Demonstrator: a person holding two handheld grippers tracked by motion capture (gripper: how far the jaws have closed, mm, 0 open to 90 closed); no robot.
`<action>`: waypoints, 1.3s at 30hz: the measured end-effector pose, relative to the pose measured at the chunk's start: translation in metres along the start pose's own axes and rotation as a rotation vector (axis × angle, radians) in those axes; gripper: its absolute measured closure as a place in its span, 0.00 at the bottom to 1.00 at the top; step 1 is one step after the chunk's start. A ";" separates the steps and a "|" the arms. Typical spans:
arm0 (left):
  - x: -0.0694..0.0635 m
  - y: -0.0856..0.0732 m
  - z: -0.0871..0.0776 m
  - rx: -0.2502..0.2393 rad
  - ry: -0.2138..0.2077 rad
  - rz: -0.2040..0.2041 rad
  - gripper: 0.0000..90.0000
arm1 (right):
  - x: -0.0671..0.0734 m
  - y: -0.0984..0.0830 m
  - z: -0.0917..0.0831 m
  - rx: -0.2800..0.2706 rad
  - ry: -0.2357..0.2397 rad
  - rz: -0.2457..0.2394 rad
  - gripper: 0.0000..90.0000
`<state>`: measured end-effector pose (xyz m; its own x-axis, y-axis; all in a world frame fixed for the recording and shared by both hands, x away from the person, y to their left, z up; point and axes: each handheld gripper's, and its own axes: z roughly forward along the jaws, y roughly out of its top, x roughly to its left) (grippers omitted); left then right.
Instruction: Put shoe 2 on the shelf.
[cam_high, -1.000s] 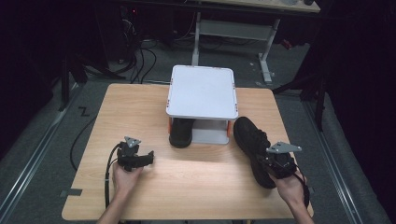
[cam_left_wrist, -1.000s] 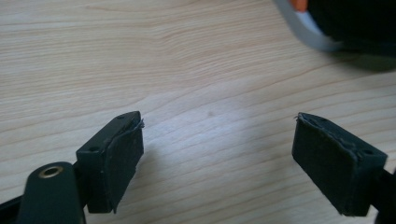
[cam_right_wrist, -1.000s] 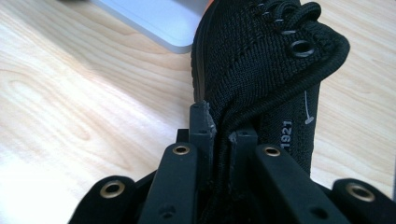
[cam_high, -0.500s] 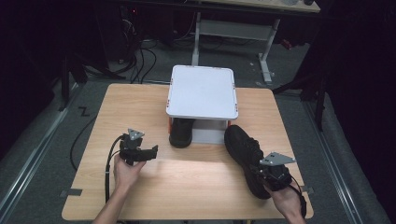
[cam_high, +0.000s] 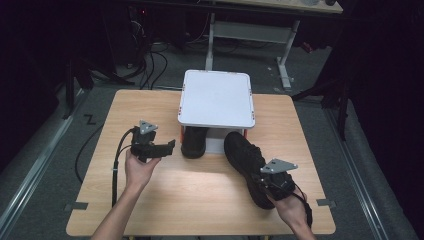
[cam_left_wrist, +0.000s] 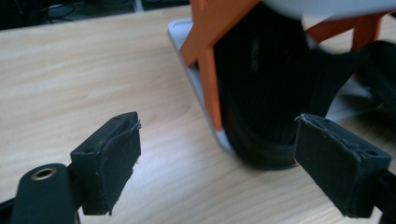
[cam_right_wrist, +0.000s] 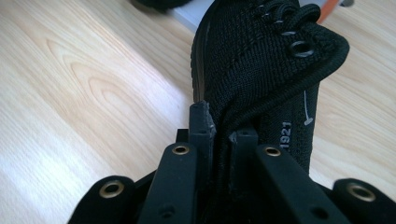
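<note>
Nearest the person, the right gripper (cam_high: 272, 189) is clamped on the collar of a black shoe (cam_high: 245, 160), its jaws pinched on the knitted edge (cam_right_wrist: 243, 107); the shoe lies on the wooden table (cam_high: 150, 200), toe pointing toward the rack. A little farther, the left gripper (cam_high: 167, 147) is held above the table with its jaws spread wide and nothing between its pads (cam_left_wrist: 114, 161). Just beyond it, a second black shoe (cam_high: 194, 142) is tucked under the white-topped rack (cam_high: 216, 97) with orange legs (cam_left_wrist: 208, 70).
</note>
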<state>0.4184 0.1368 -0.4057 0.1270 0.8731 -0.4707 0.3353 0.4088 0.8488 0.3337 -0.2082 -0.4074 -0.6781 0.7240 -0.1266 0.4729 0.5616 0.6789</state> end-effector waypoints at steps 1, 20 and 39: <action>-0.002 0.003 0.001 -0.005 -0.005 -0.001 0.17 | 0.002 0.004 0.003 0.000 0.003 0.004 0.93; -0.048 0.048 0.035 -0.036 -0.080 -0.018 0.20 | 0.009 0.043 0.041 0.024 -0.033 0.033 0.93; -0.051 0.045 0.066 0.002 -0.067 -0.018 0.29 | 0.004 0.063 0.072 0.055 -0.051 0.100 0.92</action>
<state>0.4885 0.0927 -0.3596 0.1833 0.8458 -0.5010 0.3395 0.4238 0.8397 0.4013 -0.1416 -0.4167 -0.5971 0.7962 -0.0972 0.5679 0.5052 0.6499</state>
